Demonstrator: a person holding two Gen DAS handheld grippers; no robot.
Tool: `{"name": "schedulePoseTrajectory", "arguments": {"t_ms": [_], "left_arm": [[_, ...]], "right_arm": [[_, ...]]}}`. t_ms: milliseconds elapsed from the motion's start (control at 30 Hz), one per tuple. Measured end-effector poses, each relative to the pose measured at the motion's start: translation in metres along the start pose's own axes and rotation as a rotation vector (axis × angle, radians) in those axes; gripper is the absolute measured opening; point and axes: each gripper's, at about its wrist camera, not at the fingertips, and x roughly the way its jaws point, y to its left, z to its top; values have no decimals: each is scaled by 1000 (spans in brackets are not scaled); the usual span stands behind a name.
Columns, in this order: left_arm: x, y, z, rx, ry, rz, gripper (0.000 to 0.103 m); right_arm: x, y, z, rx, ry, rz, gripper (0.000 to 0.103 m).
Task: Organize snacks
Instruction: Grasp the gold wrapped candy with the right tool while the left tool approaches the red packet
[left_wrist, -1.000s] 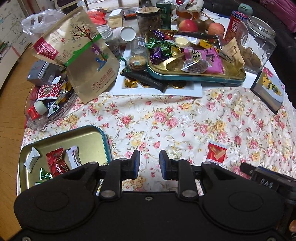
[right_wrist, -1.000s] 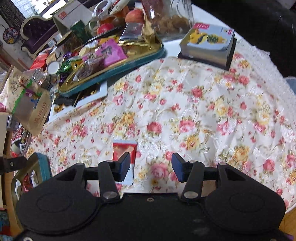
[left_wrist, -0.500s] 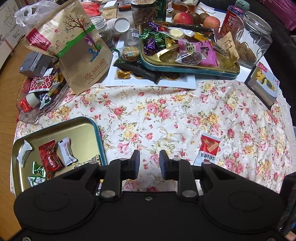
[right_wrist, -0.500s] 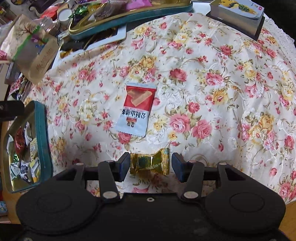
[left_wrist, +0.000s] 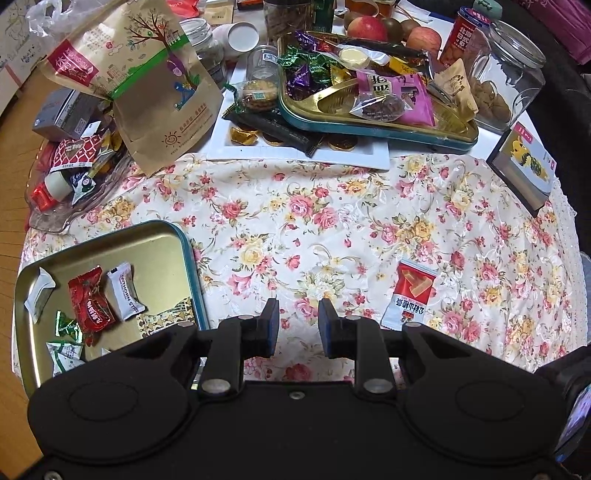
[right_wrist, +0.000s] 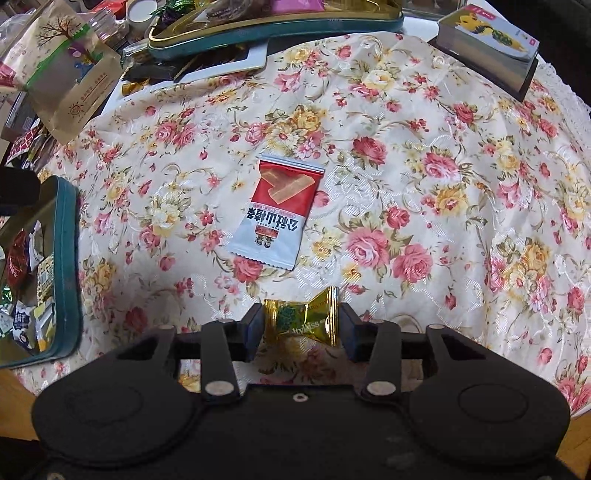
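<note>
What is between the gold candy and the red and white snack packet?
Nothing but bare flowery tablecloth. The right wrist view shows the gold candy between the closing right gripper, and the red and white packet lies apart, just beyond it.

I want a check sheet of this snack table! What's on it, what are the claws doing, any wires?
Surface: flowered tablecloth covers the table.
Job's things: gold-wrapped candy and red-and-white snack packet lie on the cloth; small gold tray holds several wrapped sweets.
Clutter: big gold tray piled with snacks, brown paper bag, glass jar, apples, card box.
Claws: right claw is closing around the gold-wrapped candy, pads at its twisted ends; left claw is open with nothing between its pads.
Cables: nothing seen.
Surroundings: wooden floor beside the table.
</note>
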Motion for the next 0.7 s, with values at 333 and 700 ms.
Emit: {"name": "schedulePoseTrajectory", "arguments": {"t_ms": [333,700], "left_arm": [[11,-13,0,17,30,13,34],[26,-36,5,18,57,-51,34]], "right_arm": [[-7,-6,-1,-5,-4,26,19],[-31,-47,20,215,-35,76,19]]}}
